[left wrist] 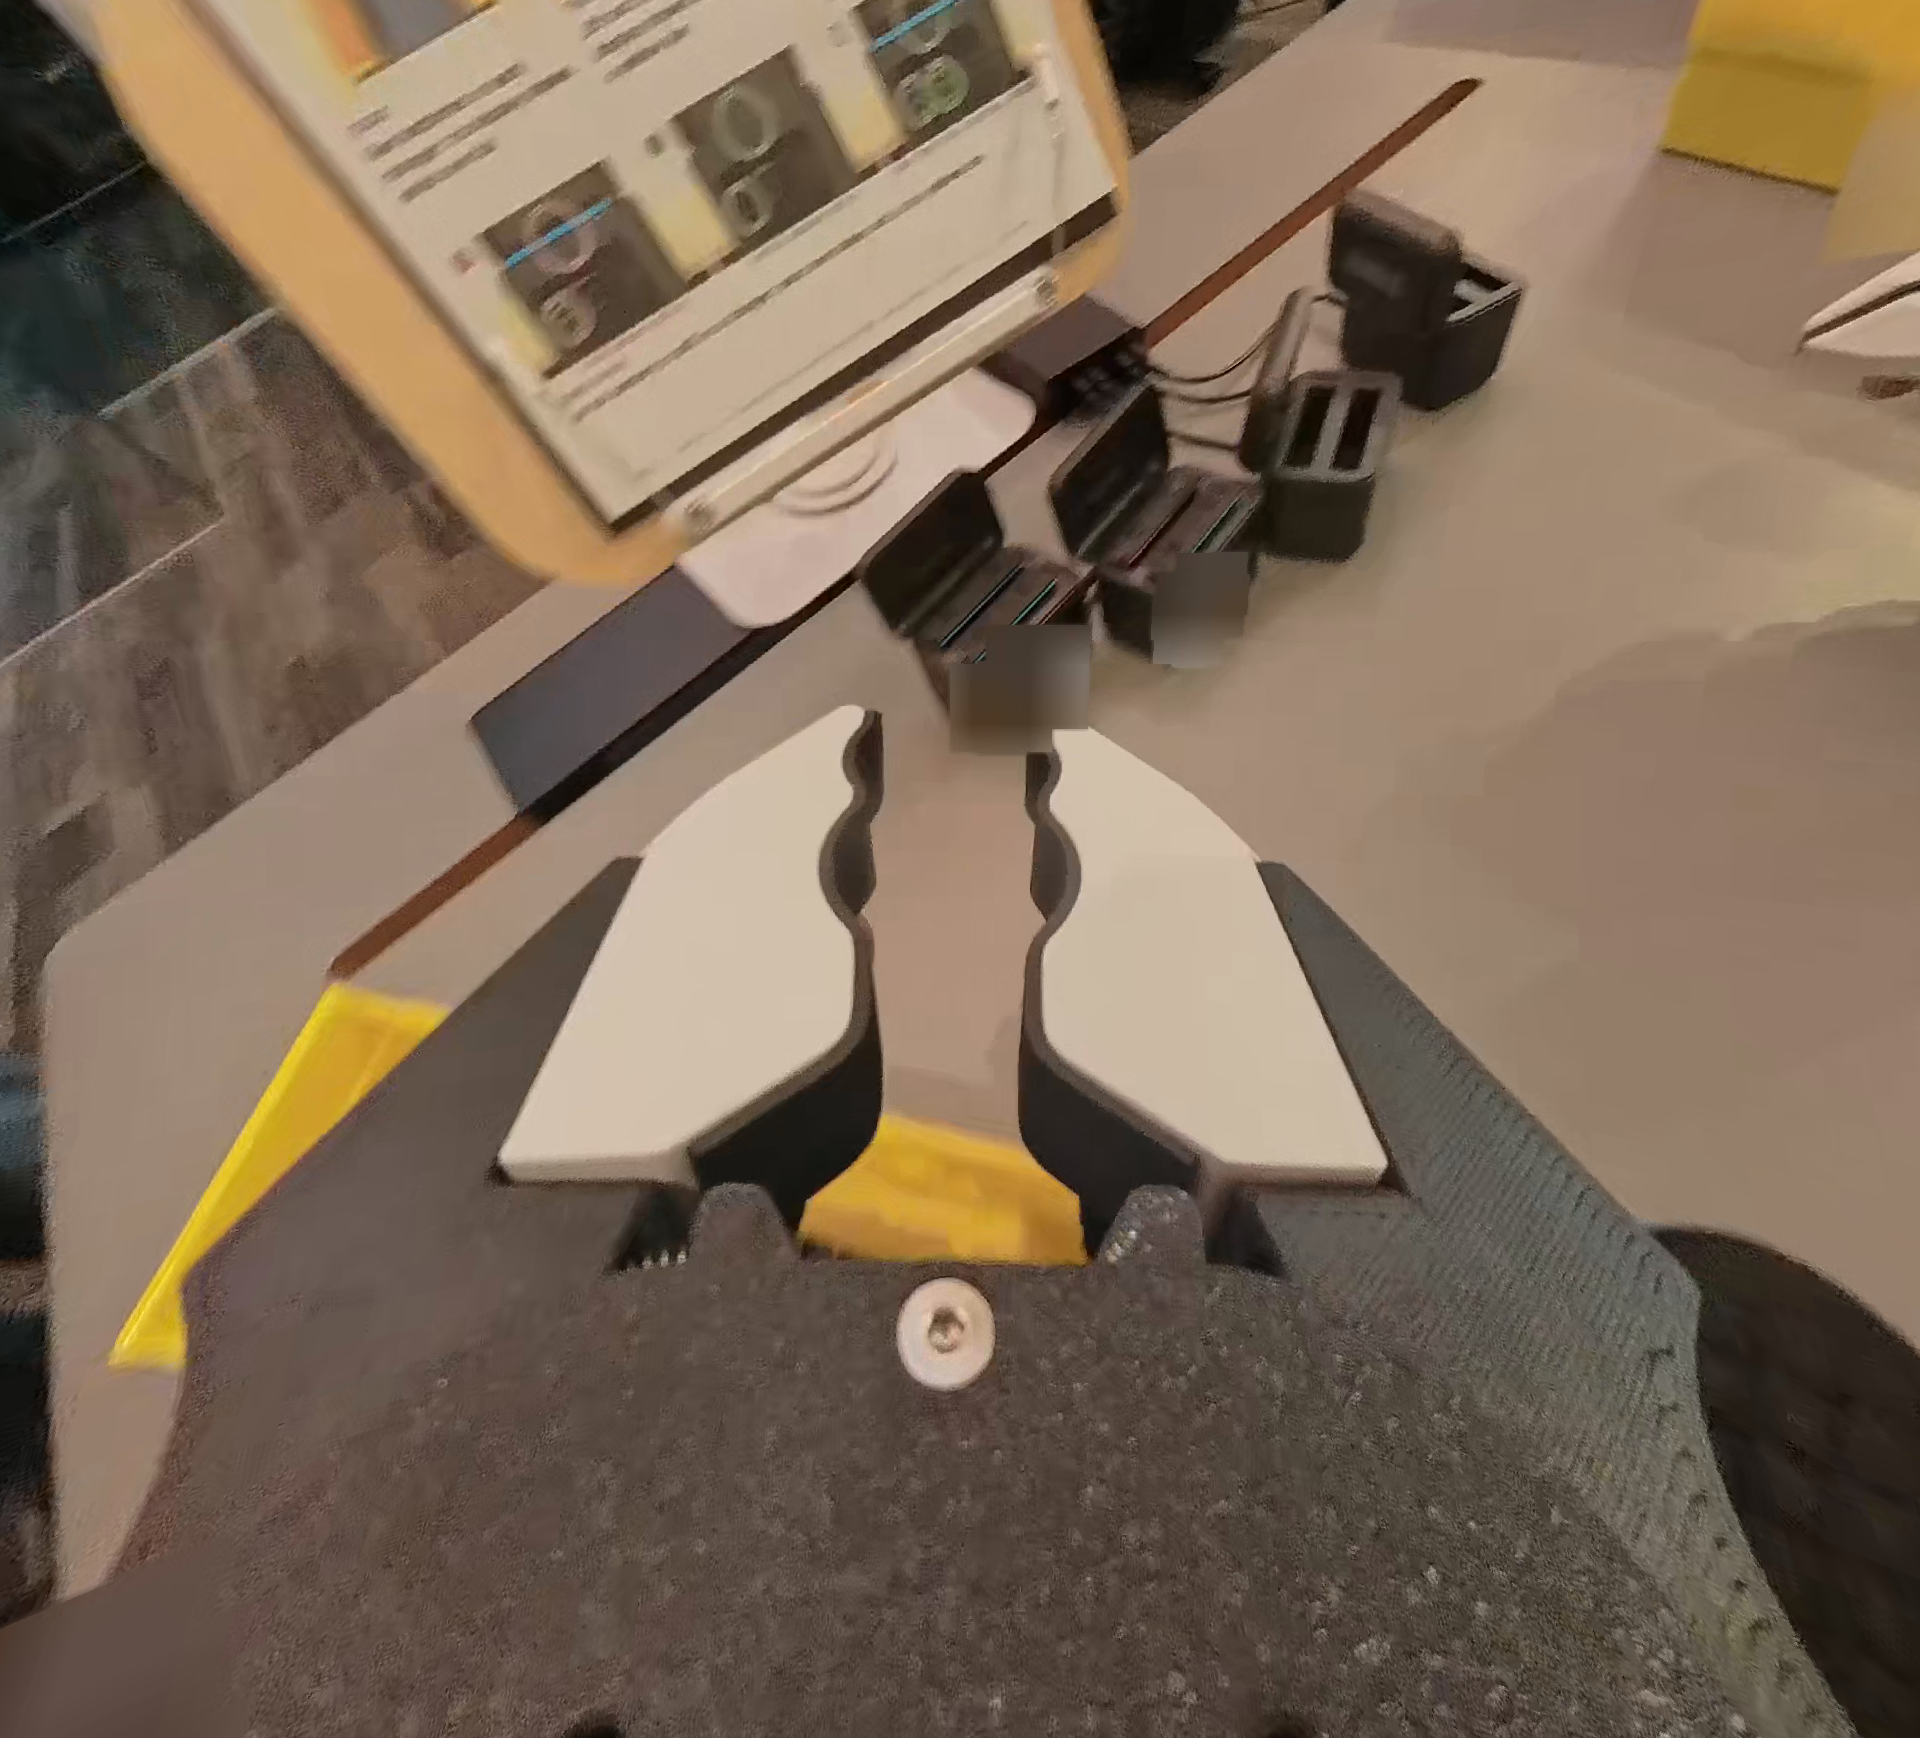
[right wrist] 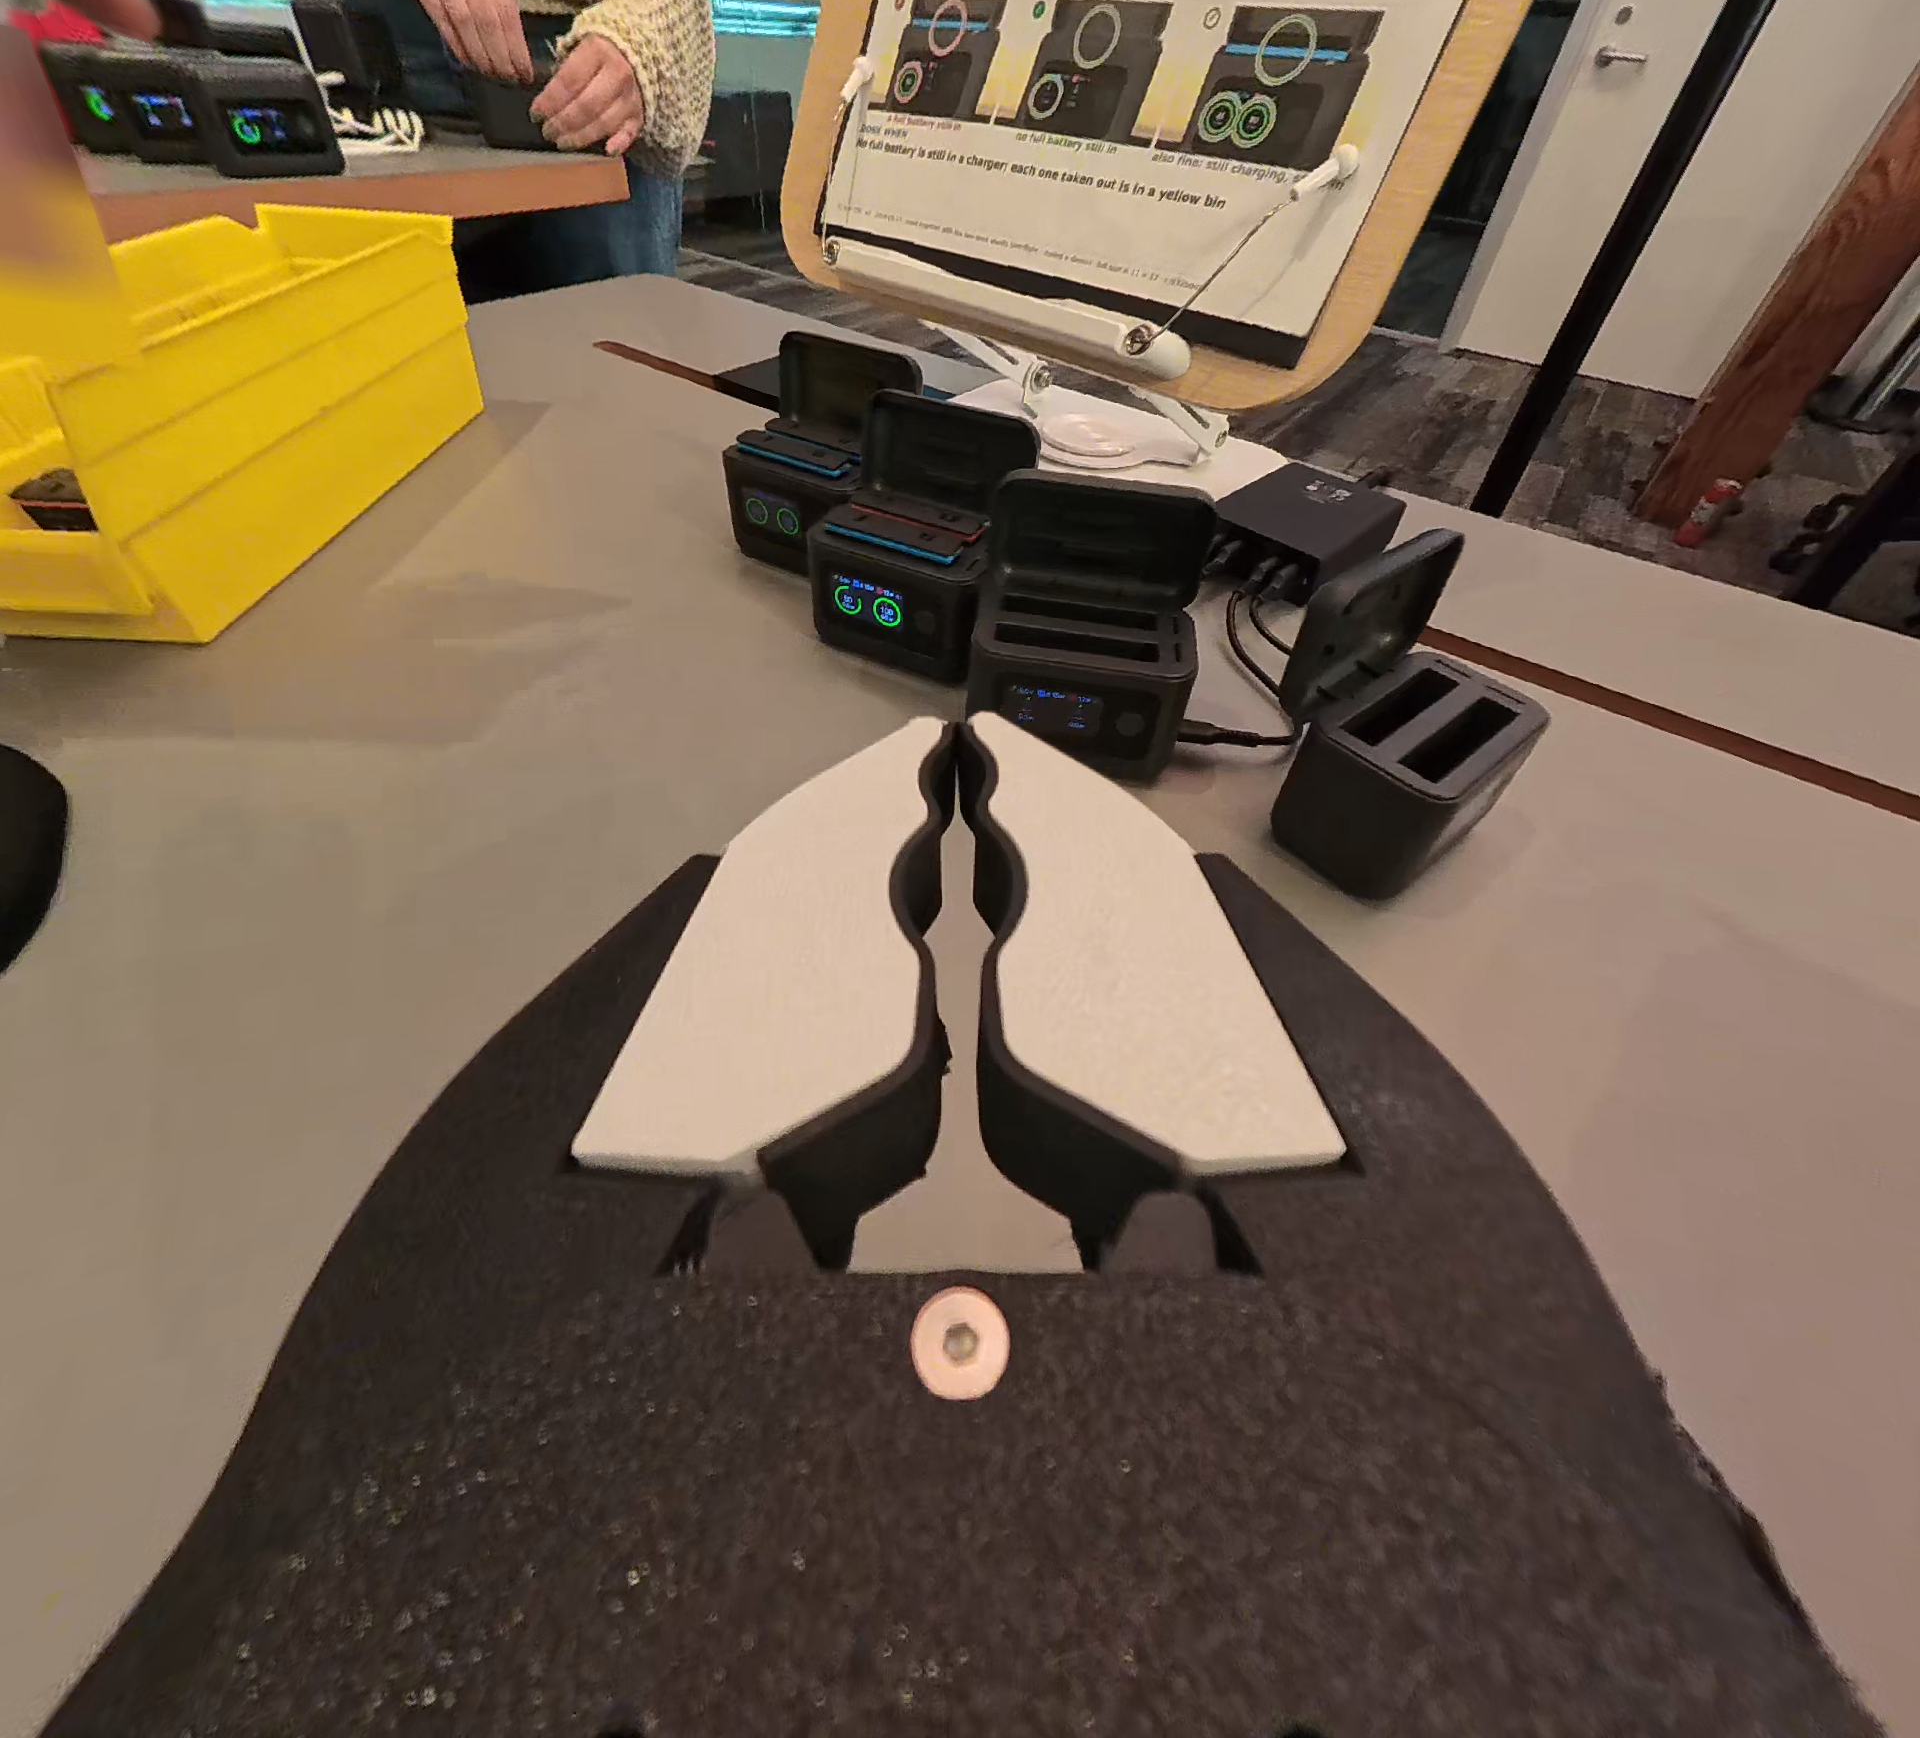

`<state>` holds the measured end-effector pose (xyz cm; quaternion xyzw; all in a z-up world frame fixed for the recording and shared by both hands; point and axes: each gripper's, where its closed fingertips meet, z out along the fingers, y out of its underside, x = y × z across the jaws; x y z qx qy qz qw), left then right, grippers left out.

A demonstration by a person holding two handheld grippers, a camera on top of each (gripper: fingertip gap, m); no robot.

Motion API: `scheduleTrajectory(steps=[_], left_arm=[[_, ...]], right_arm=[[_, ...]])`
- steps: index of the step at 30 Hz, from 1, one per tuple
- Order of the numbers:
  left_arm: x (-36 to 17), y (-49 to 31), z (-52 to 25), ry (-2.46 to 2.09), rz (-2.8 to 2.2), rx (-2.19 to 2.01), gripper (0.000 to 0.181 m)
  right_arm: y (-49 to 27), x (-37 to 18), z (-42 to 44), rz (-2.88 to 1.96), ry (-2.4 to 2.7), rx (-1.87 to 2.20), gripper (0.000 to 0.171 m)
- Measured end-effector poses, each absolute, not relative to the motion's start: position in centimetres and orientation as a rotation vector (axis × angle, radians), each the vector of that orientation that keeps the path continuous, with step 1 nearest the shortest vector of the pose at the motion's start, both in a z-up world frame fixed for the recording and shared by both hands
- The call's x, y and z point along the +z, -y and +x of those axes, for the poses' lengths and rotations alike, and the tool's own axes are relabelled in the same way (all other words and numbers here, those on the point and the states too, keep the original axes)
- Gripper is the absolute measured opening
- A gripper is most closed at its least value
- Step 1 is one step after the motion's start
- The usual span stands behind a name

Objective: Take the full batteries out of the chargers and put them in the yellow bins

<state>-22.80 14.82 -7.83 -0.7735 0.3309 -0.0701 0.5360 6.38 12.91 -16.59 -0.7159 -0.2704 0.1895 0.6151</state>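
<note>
Four black chargers with raised lids stand in a row on the grey table. In the right wrist view the far one (right wrist: 790, 493) and the second (right wrist: 894, 587) hold batteries with blue and red top edges, and their displays show green rings. The third (right wrist: 1081, 670) and fourth (right wrist: 1403, 753) have empty slots. My right gripper (right wrist: 956, 732) is shut and empty, just short of the third charger. My left gripper (left wrist: 956, 743) is open and empty, above a yellow bin (left wrist: 935, 1189), with the nearest charger (left wrist: 977, 576) just ahead. A stacked yellow bin (right wrist: 260, 400) stands at the left.
An instruction board (right wrist: 1143, 78) on a white stand rises behind the chargers. A black power hub (right wrist: 1309, 514) with cables feeds them. A person's hands (right wrist: 520, 26) work at another table with more chargers behind. A second yellow bin (left wrist: 1797, 26) shows far right in the left wrist view. The gap from one gripper's tips to the other's is roughly 30 cm.
</note>
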Motion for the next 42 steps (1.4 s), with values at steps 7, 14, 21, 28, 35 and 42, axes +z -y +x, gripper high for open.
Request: scheduleTrajectory(steps=[7,14,21,28,35,42], left_arm=[[-9.3,-11.9,-32.3,-0.588,-1.915,-0.104,0.032],[-13.3,-10.3,-35.5,-0.530,-1.960,-0.090,0.043],[-15.6,-10.3,-36.0,-0.680,-2.021,-0.102,0.048],[-16.7,-9.0,-33.1,-1.117,-2.059,-0.002,0.036],[-19.7,-7.1,-30.3,-1.780,-2.023,0.143,0.025],[-22.7,-5.3,-29.1,-2.382,-1.875,0.155,0.034]], right_arm=[[-13.0,-17.2,6.2,-1.666,0.636,0.436,0.000],[-13.0,-17.7,6.1,-1.678,0.654,0.429,0.000],[-13.2,-18.9,5.8,-1.712,0.676,0.430,0.000],[-13.4,-19.6,5.8,-1.741,0.671,0.454,0.000],[-13.4,-20.5,5.6,-1.772,0.678,0.474,0.000],[-13.5,-21.1,5.6,-1.792,0.693,0.468,0.000]])
